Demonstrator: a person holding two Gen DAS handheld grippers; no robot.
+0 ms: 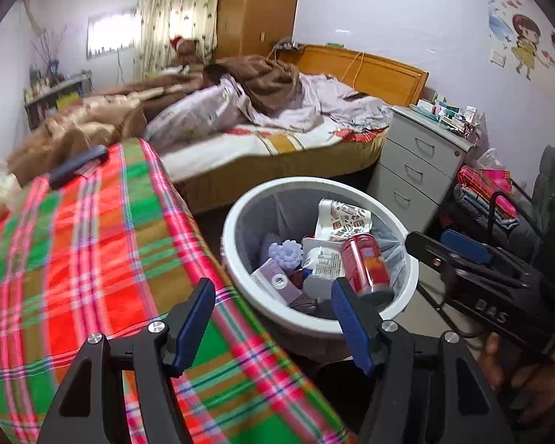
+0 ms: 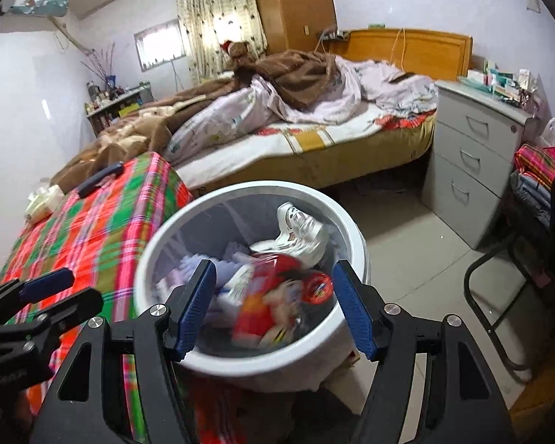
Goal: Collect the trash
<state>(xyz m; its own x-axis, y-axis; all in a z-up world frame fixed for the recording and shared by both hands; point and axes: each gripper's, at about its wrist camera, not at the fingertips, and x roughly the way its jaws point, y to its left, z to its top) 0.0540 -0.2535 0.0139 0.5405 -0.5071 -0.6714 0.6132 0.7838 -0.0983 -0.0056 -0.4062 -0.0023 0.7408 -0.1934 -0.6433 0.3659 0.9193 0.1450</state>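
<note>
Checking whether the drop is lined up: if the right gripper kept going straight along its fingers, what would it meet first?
Most likely the trash inside the white bin: the open right gripper points down into it, at a blurred red packet. Depth is unclear, so the packet may be falling.

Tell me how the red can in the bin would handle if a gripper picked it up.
The red can looks like thin metal, so it is probably light and easy to dent. Its glossy, rounded wall may slip between flat fingers. It leans on loose trash in the bin, so a nudge would likely make it roll or slide.
</note>
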